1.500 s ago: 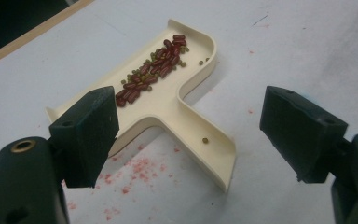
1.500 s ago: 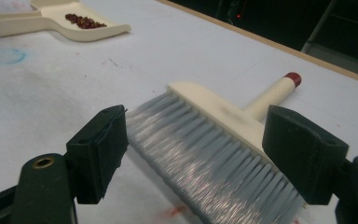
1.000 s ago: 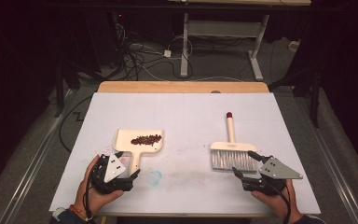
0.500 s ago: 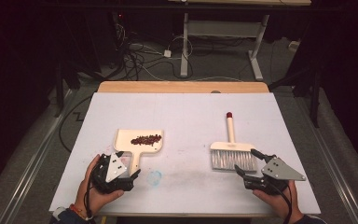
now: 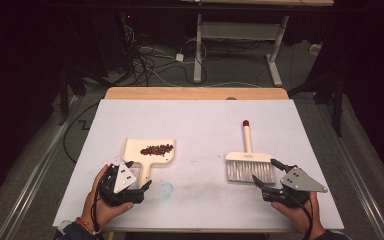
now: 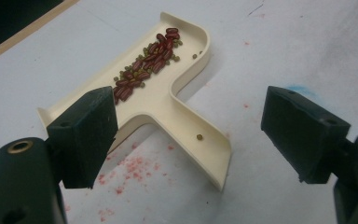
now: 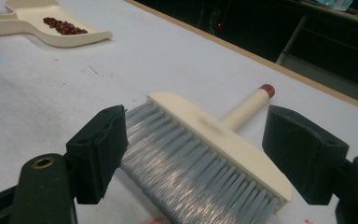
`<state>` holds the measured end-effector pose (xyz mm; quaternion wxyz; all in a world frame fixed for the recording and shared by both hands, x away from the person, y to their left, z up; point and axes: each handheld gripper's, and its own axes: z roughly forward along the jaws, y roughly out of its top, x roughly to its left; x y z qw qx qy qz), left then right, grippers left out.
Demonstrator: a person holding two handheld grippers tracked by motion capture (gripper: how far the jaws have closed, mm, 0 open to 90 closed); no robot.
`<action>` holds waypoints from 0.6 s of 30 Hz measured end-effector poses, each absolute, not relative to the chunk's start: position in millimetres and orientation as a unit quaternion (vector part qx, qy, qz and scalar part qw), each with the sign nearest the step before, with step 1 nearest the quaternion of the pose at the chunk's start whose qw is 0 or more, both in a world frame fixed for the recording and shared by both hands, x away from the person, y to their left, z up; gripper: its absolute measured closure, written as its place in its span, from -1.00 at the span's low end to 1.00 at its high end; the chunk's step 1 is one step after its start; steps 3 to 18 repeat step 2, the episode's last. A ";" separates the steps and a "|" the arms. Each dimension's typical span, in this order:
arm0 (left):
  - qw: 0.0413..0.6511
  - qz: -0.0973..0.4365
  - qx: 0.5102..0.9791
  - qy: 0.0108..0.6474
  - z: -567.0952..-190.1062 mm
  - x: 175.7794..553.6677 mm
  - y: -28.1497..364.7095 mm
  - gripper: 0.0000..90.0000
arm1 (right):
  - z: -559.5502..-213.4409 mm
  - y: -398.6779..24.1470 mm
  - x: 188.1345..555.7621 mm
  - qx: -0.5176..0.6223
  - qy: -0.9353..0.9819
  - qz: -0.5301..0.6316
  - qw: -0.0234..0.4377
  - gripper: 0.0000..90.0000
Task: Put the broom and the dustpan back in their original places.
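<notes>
A cream dustpan (image 5: 149, 152) lies left of centre on the white table, with a pile of red and green beans (image 5: 156, 149) in its tray; the same dustpan (image 6: 168, 98) and beans (image 6: 144, 65) show in the left gripper view. My left gripper (image 5: 141, 182) stands open just behind the pan's handle, the handle end (image 6: 212, 154) lying between its jaws. A hand brush (image 5: 250, 159) with grey bristles, a cream handle and a red tip lies right of centre. My right gripper (image 5: 266, 174) is open at the brush's bristle end (image 7: 191, 163), touching nothing.
The white board (image 5: 200, 120) covers a wooden table whose far edge (image 5: 195, 93) shows behind it. Blue (image 5: 166, 190) and red smudges mark the board between the grippers. Cables and desk legs (image 5: 198, 45) stand on the dark floor beyond.
Both grippers have drawn back slightly toward the near edge of the table. The dustpan and the brush have stayed put.
</notes>
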<state>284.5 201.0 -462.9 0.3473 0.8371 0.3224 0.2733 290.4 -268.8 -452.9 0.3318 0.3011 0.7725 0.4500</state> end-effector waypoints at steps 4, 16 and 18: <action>0.345 0.274 0.839 0.320 -463.3 285.2 199.8 -0.59 | -453.7 -268.4 290.9 0.302 0.774 0.447 0.330 -0.50; 0.345 0.274 0.839 0.320 -463.3 285.2 199.8 -0.59 | -453.7 -268.4 290.9 0.302 0.774 0.447 0.330 -0.50; 0.345 0.274 0.839 0.320 -463.3 285.2 199.8 -0.59 | -453.7 -268.4 290.9 0.302 0.774 0.447 0.330 -0.50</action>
